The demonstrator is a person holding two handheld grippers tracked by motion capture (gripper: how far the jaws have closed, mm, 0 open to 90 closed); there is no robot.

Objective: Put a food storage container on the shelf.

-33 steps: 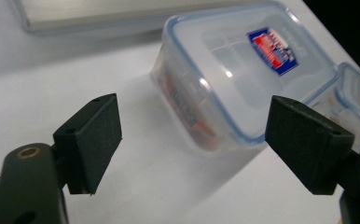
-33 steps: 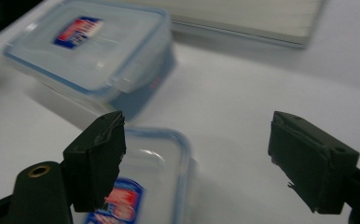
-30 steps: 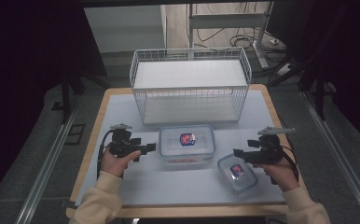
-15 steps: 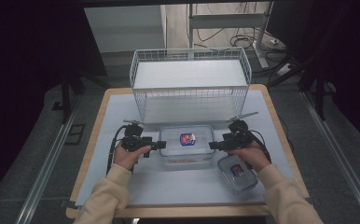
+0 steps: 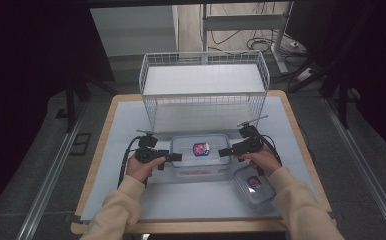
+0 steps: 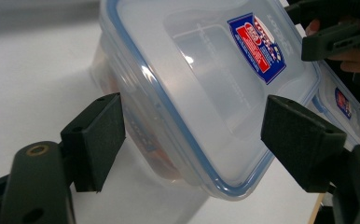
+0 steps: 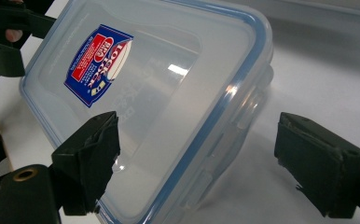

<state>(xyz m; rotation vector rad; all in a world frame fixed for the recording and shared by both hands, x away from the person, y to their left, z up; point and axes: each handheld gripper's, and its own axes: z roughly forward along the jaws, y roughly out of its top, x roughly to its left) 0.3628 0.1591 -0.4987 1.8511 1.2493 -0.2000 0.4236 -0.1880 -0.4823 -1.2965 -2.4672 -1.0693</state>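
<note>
Box point(image 5: 200, 155), lidded: between the left gripper point(image 5: 175, 157) and right gripper point(image 5: 224, 151). Left jaws spread, just closing slightly, straddling its edge untouched. Right jaws spread likewise.

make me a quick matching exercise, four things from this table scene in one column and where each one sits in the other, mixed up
Things:
1. wire basket
2. large container
3. small container
4. left tongs

Places:
A. at the large container's left end
B. near right of the table, under the right forearm
C. far side of the table
D. middle, between both tongs

Pairs: 1-C, 2-D, 3-B, 4-A
</note>
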